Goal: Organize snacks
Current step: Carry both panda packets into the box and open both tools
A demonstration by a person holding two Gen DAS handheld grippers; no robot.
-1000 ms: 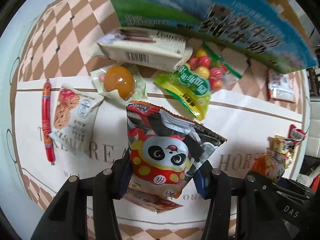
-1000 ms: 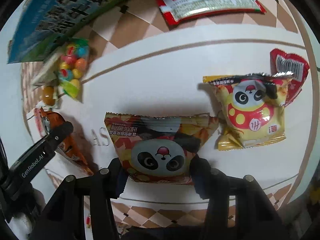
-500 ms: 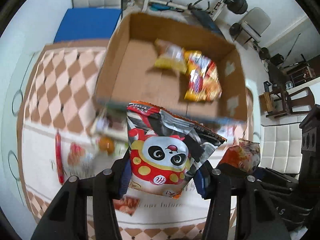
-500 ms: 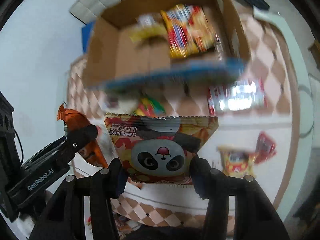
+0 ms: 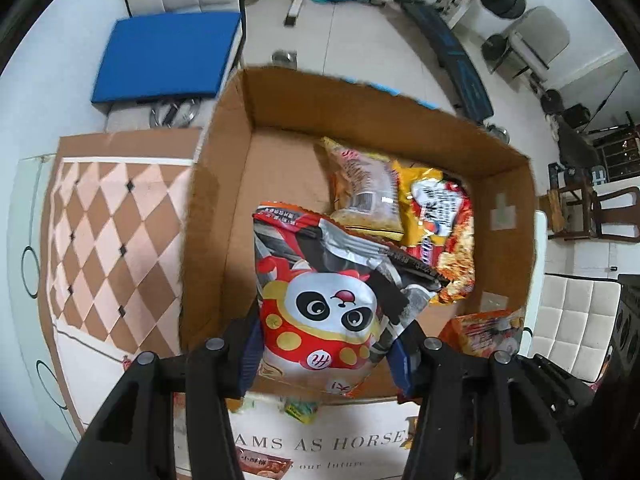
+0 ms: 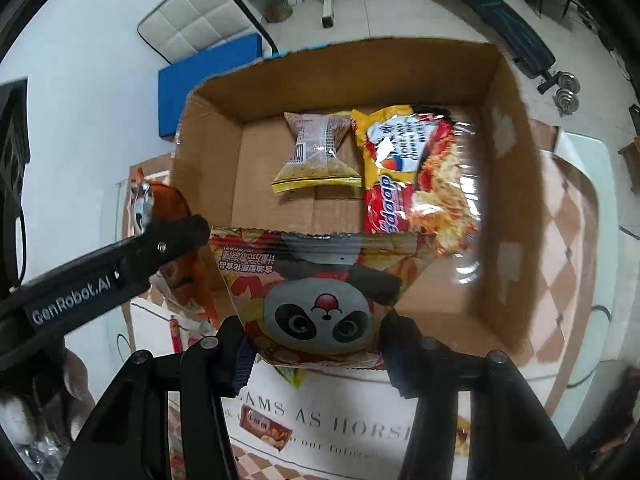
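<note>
Now each panda snack bag clenched between its claw's fingers, left claw [image 5: 324, 344] and right claw [image 6: 316, 344] alike, above the cardboard box [image 5: 400, 128]

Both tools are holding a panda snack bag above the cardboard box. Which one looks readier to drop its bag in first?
Probably the left tool: its red panda bag hangs over bare floor of the cardboard box. The right tool holds its orange panda bag nearer the front wall.
</note>
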